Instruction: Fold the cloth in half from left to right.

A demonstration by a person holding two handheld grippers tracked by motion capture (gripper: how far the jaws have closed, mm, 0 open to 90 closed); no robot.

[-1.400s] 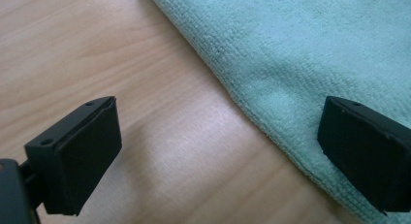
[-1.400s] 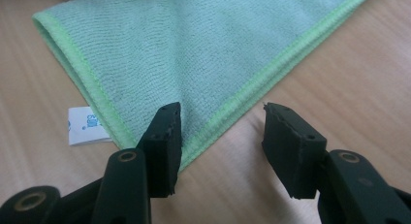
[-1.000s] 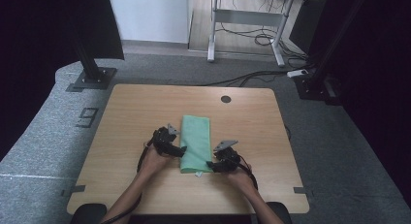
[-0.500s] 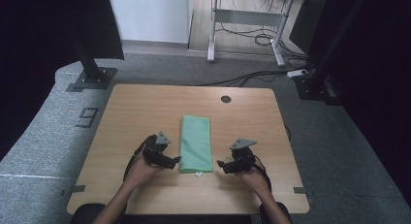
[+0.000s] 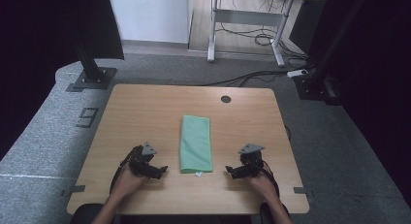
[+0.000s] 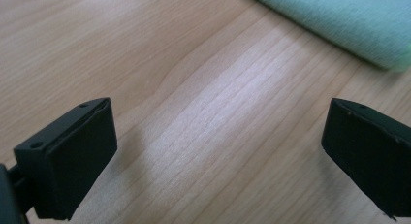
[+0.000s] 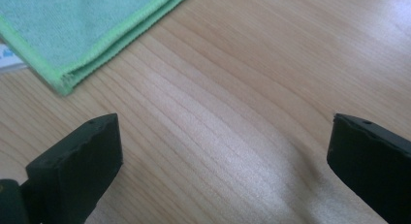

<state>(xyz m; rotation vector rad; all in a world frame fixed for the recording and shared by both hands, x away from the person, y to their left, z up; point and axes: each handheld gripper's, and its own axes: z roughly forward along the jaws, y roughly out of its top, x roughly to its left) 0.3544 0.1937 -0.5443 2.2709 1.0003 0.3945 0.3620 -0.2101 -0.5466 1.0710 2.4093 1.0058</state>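
Observation:
A green cloth lies folded into a long narrow strip in the middle of the wooden table. Its folded edge crosses the top right of the left gripper view, and its layered corner sits at the upper left of the right gripper view. My left gripper rests on the table to the left of the cloth's near end, open, with bare wood between its jaws. To the right of that end sits my right gripper, also open and holding nothing. Both are apart from the cloth.
A round cable hole sits near the table's far edge. A small white tag pokes out at the cloth's near end. Dark stand bases and another desk's legs are on the floor beyond the table.
Both grippers have drawn away from the cloth's near end, the left one to the left and the right one to the right, and they now rest open on the wood.

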